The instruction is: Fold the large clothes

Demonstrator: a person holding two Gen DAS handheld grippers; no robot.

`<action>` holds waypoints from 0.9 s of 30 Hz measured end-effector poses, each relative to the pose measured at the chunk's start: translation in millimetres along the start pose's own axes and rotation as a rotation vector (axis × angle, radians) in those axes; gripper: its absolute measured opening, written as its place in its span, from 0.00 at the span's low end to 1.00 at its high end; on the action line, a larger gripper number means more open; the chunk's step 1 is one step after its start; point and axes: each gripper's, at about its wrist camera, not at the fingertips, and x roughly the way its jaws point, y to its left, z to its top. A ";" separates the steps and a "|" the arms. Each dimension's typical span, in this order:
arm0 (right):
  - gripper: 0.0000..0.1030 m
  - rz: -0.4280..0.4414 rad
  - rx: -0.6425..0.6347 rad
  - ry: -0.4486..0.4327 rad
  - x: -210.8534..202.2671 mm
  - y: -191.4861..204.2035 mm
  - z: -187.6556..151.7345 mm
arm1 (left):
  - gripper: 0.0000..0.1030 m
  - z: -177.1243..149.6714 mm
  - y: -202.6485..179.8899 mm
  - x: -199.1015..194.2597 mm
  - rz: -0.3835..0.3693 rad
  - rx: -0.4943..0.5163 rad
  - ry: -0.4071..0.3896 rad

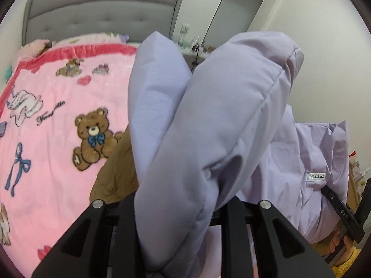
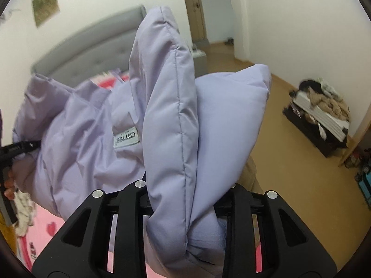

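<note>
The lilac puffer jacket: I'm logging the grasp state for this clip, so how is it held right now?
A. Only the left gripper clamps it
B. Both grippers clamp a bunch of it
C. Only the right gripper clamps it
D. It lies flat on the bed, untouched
B: the jacket bulges up between the fingers of the left gripper, and another bunch sits likewise in the right gripper, lifted above the pink blanket.

A pink teddy-bear blanket covers the bed below a grey headboard.
</note>
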 end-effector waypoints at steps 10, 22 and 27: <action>0.58 -0.059 0.158 0.205 76.1 -38.4 -47.6 | 0.46 -24.5 52.8 59.8 0.038 -0.050 0.127; 0.80 -0.137 0.032 0.126 24.5 -59.3 -25.7 | 0.84 13.3 103.3 3.5 -0.187 -0.056 0.087; 0.55 -0.060 -0.148 -0.123 -6.8 -25.8 1.7 | 0.85 32.9 59.5 -19.5 -0.144 0.151 -0.012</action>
